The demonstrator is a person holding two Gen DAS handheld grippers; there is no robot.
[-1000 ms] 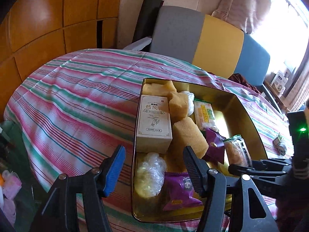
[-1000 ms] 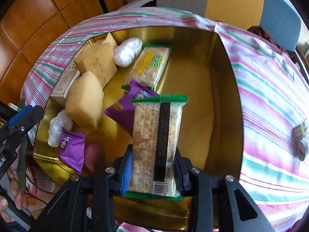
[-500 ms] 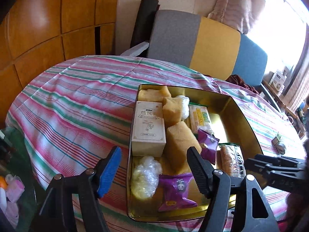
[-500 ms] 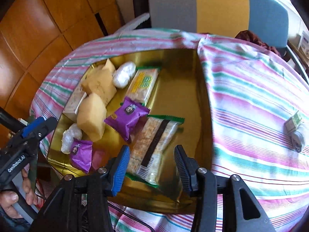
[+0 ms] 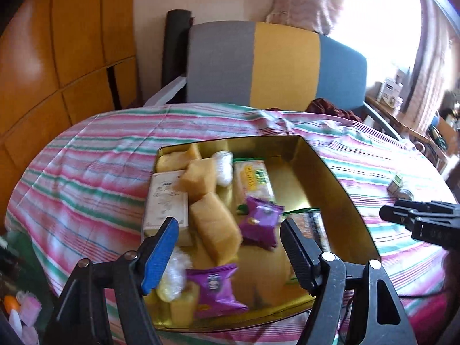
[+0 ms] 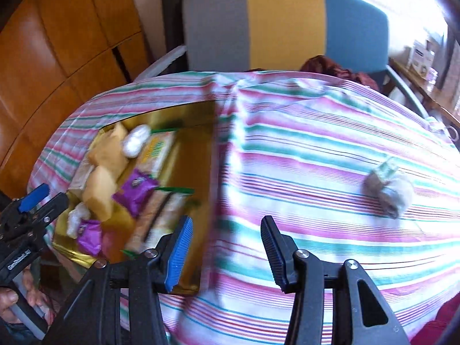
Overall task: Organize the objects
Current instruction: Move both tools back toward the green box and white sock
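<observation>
Gold-coloured metal forms the tray [image 5: 339, 184] on the striped cloth [image 6: 316, 155], and nearly all the snacks already lie inside it. The right gripper [image 6: 227, 254] hangs over bare cloth just past the tray's right wall; its jaws have just been opening, they stand spread, and nothing is between them. The cracker pack with the green edge [image 6: 161, 215] lies in the tray by that wall. The left gripper [image 5: 227, 254] hovers above the near end of the tray, jaws spread and just opened further, also empty.

By my reading one placing is done and the next pick is in hand. A small bundle [image 6: 388, 189] sits alone on the cloth, well apart from the tray, and the right gripper would have to swing over to it, drop and close.

In the tray I count three yellow sponge cakes [image 5: 215, 230], two purple packets [image 5: 260, 224], two clear-wrapped lumps [image 5: 172, 276], one white box [image 5: 165, 198], one yellow-green pack [image 5: 254, 178] and that cracker pack.
</observation>
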